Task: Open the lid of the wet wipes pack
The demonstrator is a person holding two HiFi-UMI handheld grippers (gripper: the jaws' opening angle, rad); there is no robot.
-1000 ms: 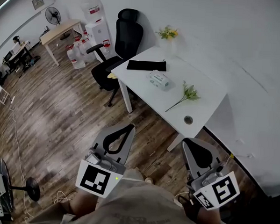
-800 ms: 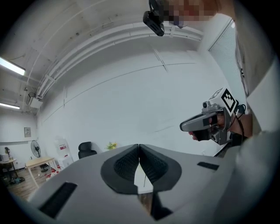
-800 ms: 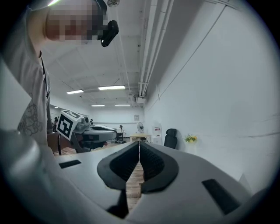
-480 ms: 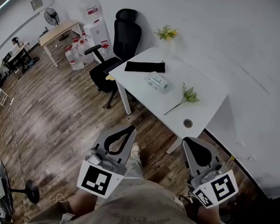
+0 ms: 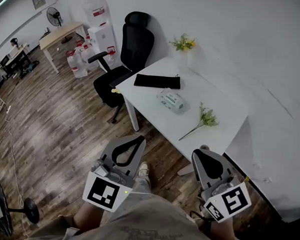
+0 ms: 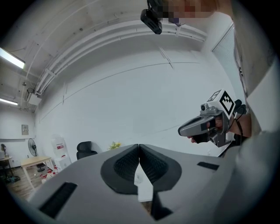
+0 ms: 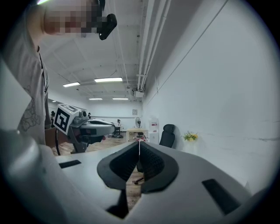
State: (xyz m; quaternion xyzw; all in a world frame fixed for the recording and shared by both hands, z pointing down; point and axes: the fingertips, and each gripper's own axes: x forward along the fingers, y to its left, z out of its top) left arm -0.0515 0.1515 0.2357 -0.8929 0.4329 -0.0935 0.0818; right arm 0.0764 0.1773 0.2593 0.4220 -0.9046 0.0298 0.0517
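The wet wipes pack (image 5: pixel 171 100), pale green and white, lies flat with its lid down near the middle of the white table (image 5: pixel 222 101). Both grippers are held level in front of the person's body, short of the table's near edge. My left gripper (image 5: pixel 140 138) is shut and empty, over the wooden floor to the table's left. My right gripper (image 5: pixel 196 153) is also shut and empty, its tip at the near table edge. In the left gripper view the jaws (image 6: pixel 139 146) meet; in the right gripper view (image 7: pixel 139 143) they meet too. Neither gripper view shows the pack.
On the table lie a black pouch (image 5: pixel 157 81), a green flower sprig (image 5: pixel 203 120) and a vase of yellow flowers (image 5: pixel 183 43) at the far corner. A black office chair (image 5: pixel 129 46) stands at the table's left end. Water bottles (image 5: pixel 77 58) stand farther back.
The person has stepped toward the table, so it sits nearer and lower in the head view. Both grippers came forward with the body, still shut; the right tip now reaches the table edge.
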